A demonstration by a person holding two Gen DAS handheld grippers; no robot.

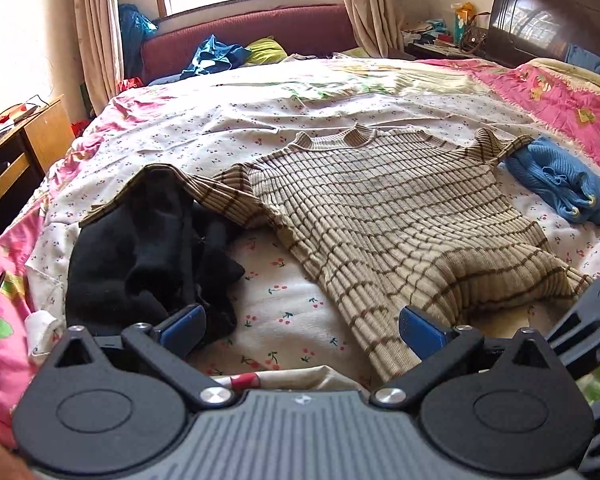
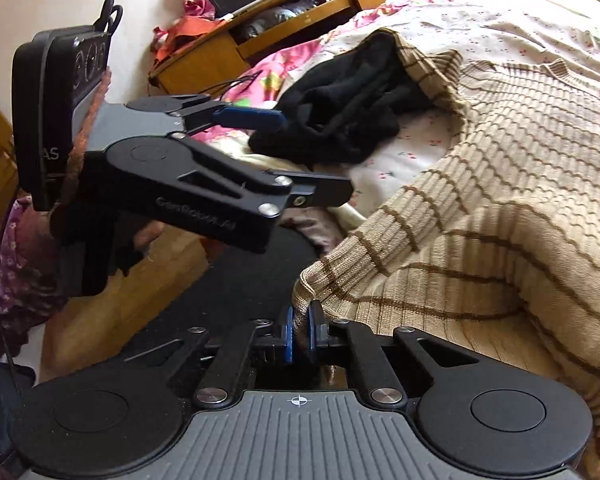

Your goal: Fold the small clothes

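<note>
Pinching the near hem of the striped sweater (image 2: 500,184), the right gripper (image 2: 300,330) lifts it off the bed (image 1: 284,316); the left gripper (image 1: 300,330) hovers wide, empty, beside black clothes (image 1: 148,248).

The black crumpled garment (image 1: 148,248) hides part of the beige brown-striped knit sweater's (image 1: 380,216) sleeve. The sweater's right side runs past the right wrist view's edge. The right gripper (image 1: 596,320) is cropped in the left wrist view.
</note>
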